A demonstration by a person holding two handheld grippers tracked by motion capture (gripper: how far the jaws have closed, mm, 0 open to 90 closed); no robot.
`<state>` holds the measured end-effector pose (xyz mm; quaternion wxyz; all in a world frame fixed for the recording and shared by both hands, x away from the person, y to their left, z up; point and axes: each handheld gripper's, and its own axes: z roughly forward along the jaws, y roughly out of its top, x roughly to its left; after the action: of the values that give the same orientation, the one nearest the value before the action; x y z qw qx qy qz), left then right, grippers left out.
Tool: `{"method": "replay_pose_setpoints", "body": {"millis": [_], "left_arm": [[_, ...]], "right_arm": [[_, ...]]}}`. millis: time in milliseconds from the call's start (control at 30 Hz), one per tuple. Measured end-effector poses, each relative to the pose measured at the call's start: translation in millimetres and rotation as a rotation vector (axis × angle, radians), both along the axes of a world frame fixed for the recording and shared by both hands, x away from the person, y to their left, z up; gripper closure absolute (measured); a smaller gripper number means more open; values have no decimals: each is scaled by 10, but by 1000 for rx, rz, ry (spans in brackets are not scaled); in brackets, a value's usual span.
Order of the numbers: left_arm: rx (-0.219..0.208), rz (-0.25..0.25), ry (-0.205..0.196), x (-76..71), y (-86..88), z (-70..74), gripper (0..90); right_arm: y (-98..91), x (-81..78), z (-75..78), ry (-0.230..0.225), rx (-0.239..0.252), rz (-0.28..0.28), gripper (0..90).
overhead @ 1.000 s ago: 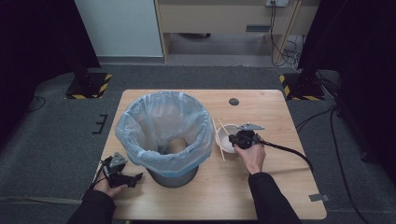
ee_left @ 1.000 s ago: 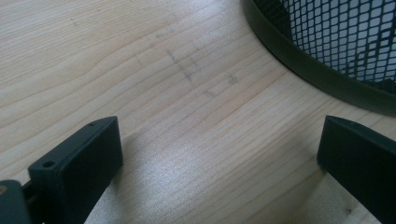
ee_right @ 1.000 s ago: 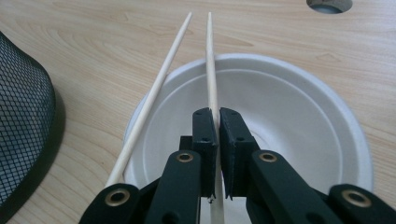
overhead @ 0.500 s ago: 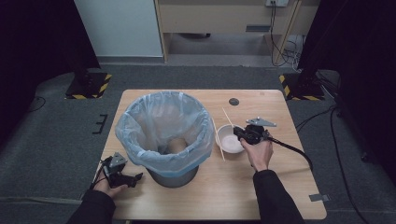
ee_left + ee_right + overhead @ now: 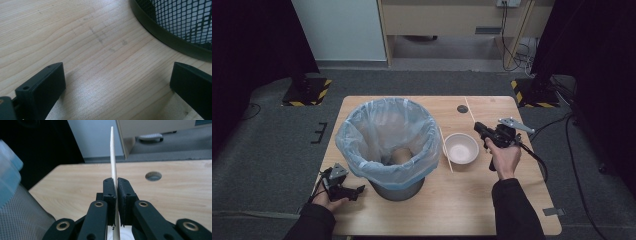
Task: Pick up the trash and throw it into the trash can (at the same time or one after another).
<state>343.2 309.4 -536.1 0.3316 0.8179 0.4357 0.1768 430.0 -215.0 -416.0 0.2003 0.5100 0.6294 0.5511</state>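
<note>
My right gripper hovers just right of a white bowl, shut on a pale wooden chopstick. The stick juts out past the fingertips toward the table's far edge. A second chopstick lies flat on the wood between the bowl and the bin. At the table's near left corner my left gripper rests low over bare wood, open and holding nothing, beside the bin's dark base.
A mesh bin lined with a blue bag stands at the table's left middle, with something brownish at its bottom. A round cable hole sits near the far edge. Bare wood lies along the near edge.
The right gripper has lifted from the bowl's rim and moved right and up, carrying one chopstick. The other chopstick stayed beside the bowl. The left gripper has not moved.
</note>
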Motion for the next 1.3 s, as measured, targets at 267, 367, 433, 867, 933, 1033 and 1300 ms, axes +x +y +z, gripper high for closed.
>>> {"method": "replay_pose_setpoints", "body": {"millis": [267,367,433,867,933,1033,1300], "left_arm": [[0,0,0,0,0,0,0],[0,0,0,0,0,0,0],[0,0,0,0,0,0,0],[0,0,0,0,0,0,0],[0,0,0,0,0,0,0],[0,0,0,0,0,0,0],[0,0,0,0,0,0,0]], "right_arm": [[-121,-80,254,-89,80,-3,858],[-144,-107,322,-114,92,-4,858],[-153,-123,364,-130,97,-4,858],[-143,-253,657,-236,164,46,858],[-132,-275,700,-248,172,57,858],[-108,-307,758,-269,178,72,858],[-27,-388,902,-318,196,118,858]]}}
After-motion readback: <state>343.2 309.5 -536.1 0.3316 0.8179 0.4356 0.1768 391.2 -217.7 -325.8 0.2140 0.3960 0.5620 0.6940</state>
